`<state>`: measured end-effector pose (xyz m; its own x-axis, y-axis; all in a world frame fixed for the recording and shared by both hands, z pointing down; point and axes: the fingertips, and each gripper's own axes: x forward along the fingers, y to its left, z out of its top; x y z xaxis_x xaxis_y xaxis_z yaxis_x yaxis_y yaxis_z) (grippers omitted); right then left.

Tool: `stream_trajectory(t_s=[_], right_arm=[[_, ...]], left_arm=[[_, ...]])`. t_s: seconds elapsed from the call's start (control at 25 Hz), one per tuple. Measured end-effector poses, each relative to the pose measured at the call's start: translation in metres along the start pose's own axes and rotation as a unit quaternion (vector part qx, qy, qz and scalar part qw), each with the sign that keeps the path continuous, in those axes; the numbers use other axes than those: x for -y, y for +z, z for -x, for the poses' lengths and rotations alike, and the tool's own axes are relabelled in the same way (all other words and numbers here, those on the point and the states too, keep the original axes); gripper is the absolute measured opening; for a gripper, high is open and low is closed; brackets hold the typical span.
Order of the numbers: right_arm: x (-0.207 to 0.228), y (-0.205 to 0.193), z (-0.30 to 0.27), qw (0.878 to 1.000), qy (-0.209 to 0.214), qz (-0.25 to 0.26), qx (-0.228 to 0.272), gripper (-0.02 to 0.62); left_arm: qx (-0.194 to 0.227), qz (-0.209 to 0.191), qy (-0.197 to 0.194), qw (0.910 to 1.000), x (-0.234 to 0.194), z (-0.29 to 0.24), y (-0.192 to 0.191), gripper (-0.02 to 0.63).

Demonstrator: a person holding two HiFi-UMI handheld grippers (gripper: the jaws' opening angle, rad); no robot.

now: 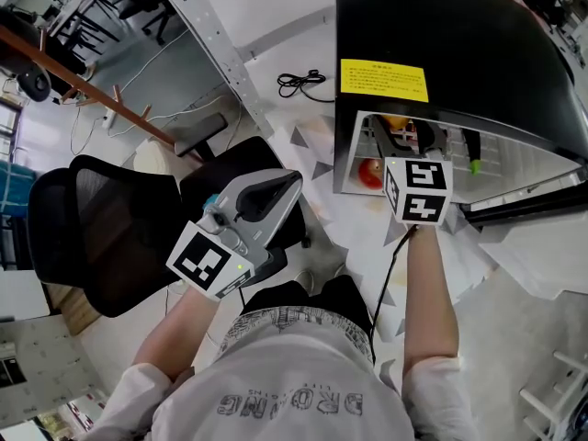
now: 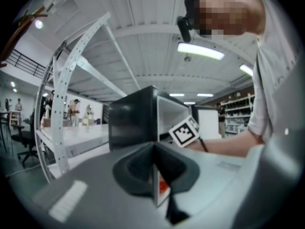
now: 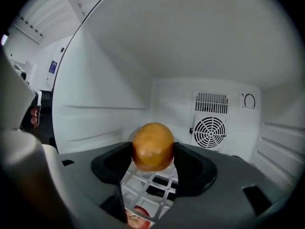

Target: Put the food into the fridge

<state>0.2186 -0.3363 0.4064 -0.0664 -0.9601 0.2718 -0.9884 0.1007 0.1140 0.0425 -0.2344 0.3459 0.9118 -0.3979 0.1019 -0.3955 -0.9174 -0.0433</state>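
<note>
1 round orange (image 3: 152,146) in right gripper (image 3: 153,152).

Right tool (image 1: 400,136) inside fridge (image 1: 459,44) — orange (image 3: 152,146) between its jaws, above wire shelf (image 3: 155,187); apple (image 1: 370,171) beneath shelf. Left tool (image 1: 276,191) outside, leftward.

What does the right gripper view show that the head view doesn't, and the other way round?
Only the right gripper view: the right gripper clamped on the orange, and the fan grille at the back of the fridge. Only the head view: the yellow label on its top, the black chair, the left gripper. Both: the red apple inside the fridge.
</note>
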Motion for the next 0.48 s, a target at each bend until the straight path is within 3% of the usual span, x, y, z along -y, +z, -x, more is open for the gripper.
stream_trajectory(t_s=[0.48], right_arm=[[0.001, -0.022, -0.029, 0.995, -0.011, 0.070, -0.071, 0.278]], left_arm=[[0.002, 0.008, 0.006, 0.9999, -0.009, 0.000, -0.009, 0.006]])
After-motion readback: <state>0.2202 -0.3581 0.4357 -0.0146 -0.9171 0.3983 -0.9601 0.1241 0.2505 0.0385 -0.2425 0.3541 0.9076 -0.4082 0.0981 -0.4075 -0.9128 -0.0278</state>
